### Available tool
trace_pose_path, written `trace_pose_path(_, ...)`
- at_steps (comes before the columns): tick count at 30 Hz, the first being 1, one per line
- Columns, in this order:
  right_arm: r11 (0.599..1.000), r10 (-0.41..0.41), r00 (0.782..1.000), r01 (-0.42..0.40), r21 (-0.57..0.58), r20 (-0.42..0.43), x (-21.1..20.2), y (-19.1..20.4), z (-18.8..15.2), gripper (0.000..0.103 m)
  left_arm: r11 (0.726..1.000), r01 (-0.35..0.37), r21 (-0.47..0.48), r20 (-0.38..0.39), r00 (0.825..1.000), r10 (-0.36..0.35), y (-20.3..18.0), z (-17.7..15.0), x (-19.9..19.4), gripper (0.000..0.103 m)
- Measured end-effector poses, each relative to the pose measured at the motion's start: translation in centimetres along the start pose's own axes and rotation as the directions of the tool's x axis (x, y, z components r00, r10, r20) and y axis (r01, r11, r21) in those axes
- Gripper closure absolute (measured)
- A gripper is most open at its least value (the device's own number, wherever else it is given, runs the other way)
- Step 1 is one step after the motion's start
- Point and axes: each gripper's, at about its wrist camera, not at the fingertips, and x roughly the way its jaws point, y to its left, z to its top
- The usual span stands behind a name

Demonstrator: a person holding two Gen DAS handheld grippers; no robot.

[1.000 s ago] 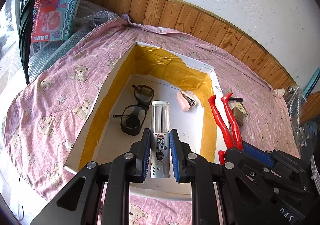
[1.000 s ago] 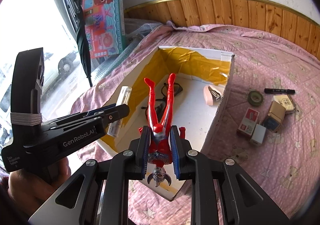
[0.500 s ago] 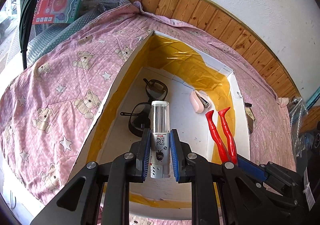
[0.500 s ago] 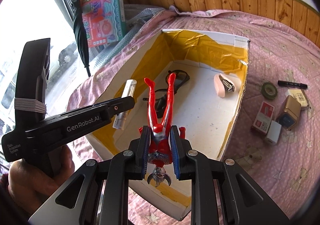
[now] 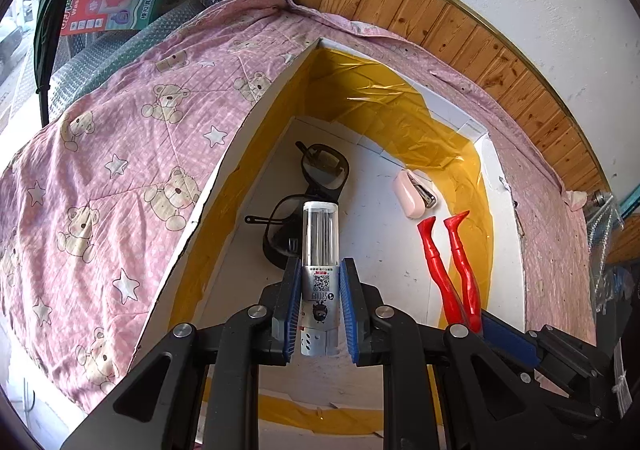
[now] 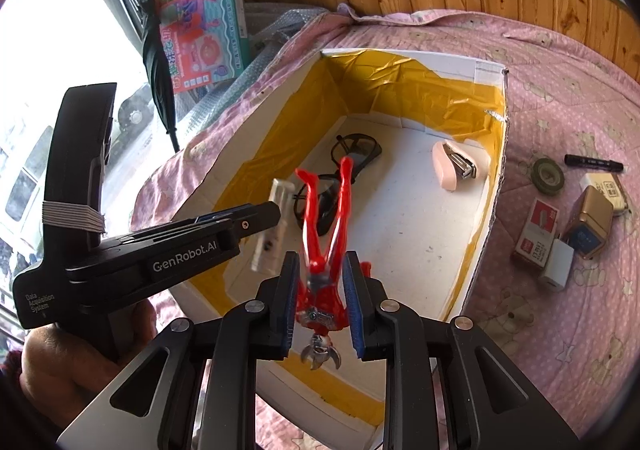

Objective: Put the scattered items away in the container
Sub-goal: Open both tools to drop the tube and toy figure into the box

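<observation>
Pink bear-print bedspread (image 5: pixel 120 177) carries a white, yellow-taped box (image 6: pixel 486 234). Left gripper (image 5: pixel 320 300), jaws clamped on a clear-capped silver tube (image 5: pixel 319 254), hangs over the box. At 3 o'clock, right gripper (image 6: pixel 319 300) pinches a red toy figure (image 6: pixel 326 234), legs forward.

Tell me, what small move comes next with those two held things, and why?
Probably lower both and let go. The left hand-held gripper grips the clear tube and the right hand-held gripper grips the red figure, both already over the box, near the glasses.
</observation>
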Motion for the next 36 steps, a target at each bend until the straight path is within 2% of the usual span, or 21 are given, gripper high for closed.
trace_pose_path(3,1.000,0.015,1.000,-0.015,0.014,0.016,-0.3,-0.3,0.1,0.072,1.000,-0.001,-0.024,-0.012,1.000,0.000,0.2,-0.2,0.2,0.064)
trace_pose_path(12,0.996,0.051,0.997,-0.055,0.071,0.054,-1.7,-2.0,0.1,0.072,1.000,0.002,-0.005,-0.002,1.000,-0.002,-1.1,-0.1,-0.5,0.064)
trace_pose_path(17,0.992,0.064,0.993,-0.075,0.104,0.104,-3.4,-3.4,-0.5,0.072,1.000,0.012,0.009,0.006,1.000,-0.013,-2.3,0.1,-1.2,0.064)
trace_pose_path(24,0.982,0.064,0.987,-0.089,0.168,0.147,-5.5,-6.2,-1.7,0.071,0.997,0.034,0.066,0.009,0.999,-0.035,-5.7,-0.2,-1.7,0.064)
trace_pose_path(36,0.955,0.018,0.981,-0.074,0.286,0.195,-8.7,-11.6,-3.7,0.070,0.980,0.084,0.182,-0.009,0.996,-0.084,-12.4,-1.7,-1.7,0.064)
